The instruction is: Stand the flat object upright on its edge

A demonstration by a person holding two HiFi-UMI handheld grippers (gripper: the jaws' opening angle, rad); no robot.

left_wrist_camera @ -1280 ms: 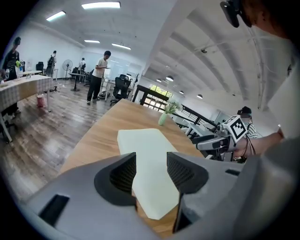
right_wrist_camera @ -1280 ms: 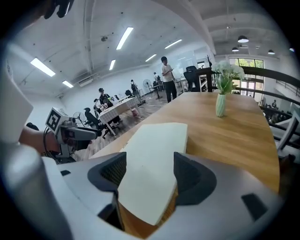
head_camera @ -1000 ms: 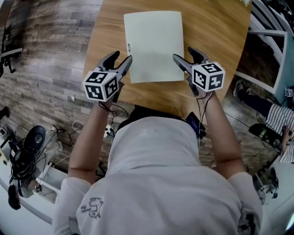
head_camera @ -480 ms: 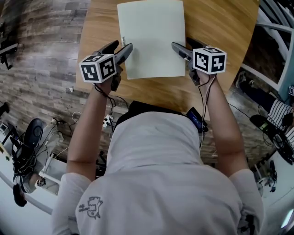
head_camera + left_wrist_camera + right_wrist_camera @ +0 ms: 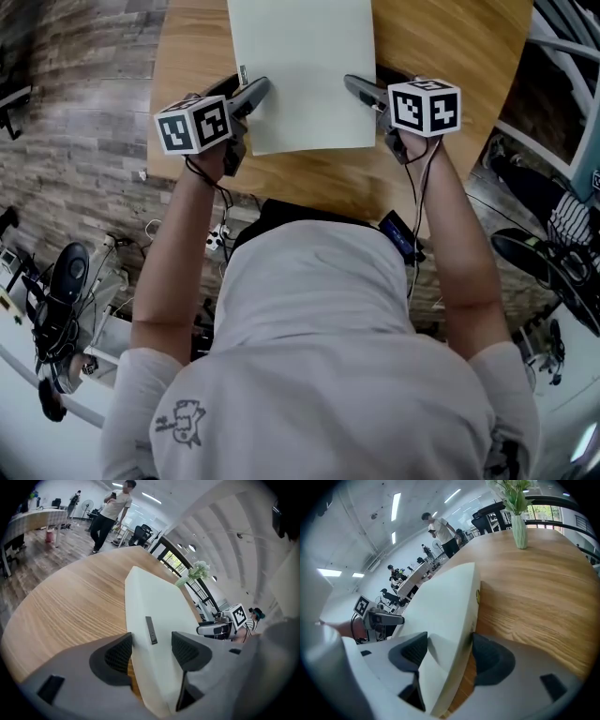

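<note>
Now lower, left tongs [image 5: 251, 86] just opened, right tongs [image 5: 366, 82] closing, both unclamped astride board [image 5: 300, 66]

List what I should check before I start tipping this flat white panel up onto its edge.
Panel lies flat on the table: ok.
Left gripper: panel's left edge between its jaws, which have just been opening: ok.
Right gripper: right edge between its jaws, which have just been closing: ok.
Firm grip on the panel: not ok, both jaws open.
Vase stands clear of the panel: ok.
</note>
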